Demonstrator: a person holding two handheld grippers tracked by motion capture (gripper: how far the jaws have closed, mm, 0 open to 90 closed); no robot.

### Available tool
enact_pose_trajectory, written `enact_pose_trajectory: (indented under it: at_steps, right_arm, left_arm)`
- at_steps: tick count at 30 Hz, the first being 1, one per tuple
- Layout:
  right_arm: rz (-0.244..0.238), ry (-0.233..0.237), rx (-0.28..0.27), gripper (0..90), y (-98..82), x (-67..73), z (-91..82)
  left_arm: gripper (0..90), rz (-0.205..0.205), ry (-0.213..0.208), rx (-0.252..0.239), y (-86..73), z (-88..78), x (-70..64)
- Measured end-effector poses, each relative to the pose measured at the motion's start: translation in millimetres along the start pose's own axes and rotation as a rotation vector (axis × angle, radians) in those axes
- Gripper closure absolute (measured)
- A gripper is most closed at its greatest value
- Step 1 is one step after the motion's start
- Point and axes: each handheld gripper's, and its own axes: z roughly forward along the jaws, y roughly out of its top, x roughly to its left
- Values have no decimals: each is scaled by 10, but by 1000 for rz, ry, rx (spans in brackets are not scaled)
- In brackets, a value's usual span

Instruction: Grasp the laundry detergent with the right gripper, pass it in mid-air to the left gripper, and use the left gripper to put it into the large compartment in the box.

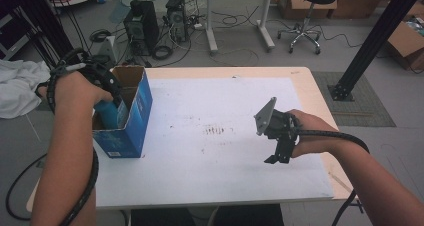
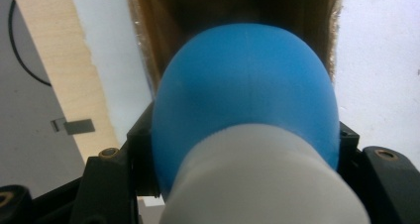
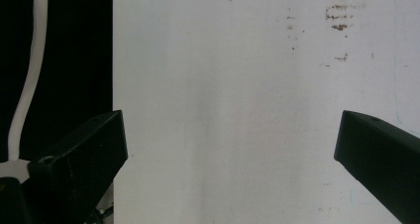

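Note:
A blue bottle (image 2: 247, 85) with a white cap (image 2: 262, 179) sits between the black jaws of my left gripper (image 2: 247, 149), which is shut on it. In the high view the left gripper (image 1: 111, 98) holds the bottle (image 1: 107, 113) inside the open top of a blue cardboard box (image 1: 135, 121) at the table's left edge. The box's brown inside (image 2: 148, 16) lies just beyond the bottle. My right gripper (image 1: 277, 158) hovers over the right part of the table. Its jaws stand wide apart, right gripper (image 3: 230, 144) open, with nothing between them.
A white sheet (image 1: 215, 111) covers the wooden table (image 1: 320, 101). Two computer towers (image 1: 142, 23), cables, a desk and a stool (image 1: 312, 16) stand on the floor behind. A black post (image 1: 370, 41) rises at the right. White cloth (image 1: 17, 86) lies at the left.

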Motion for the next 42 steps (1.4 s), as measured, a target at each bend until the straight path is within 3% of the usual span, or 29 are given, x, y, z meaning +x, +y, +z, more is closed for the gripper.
enact_pose_trajectory:
  at_steps: [20,27,32,34,42]
  right_arm:
    - [14,4,3,0,-58,10,24]
    - [12,10,6,0,-35,-2,52]
    - [17,13,9,0,-34,-14,56]
    - [17,14,15,0,-38,-16,54]
    - [13,14,16,0,-27,-14,41]
  left_arm:
    - [381,14,13,42,120,497,-35]
    - [381,23,2,48,115,539,2]
    - [379,49,3,16,98,547,4]
    - [379,21,-4,21,101,545,13]
    - [379,16,-8,17,82,549,21]
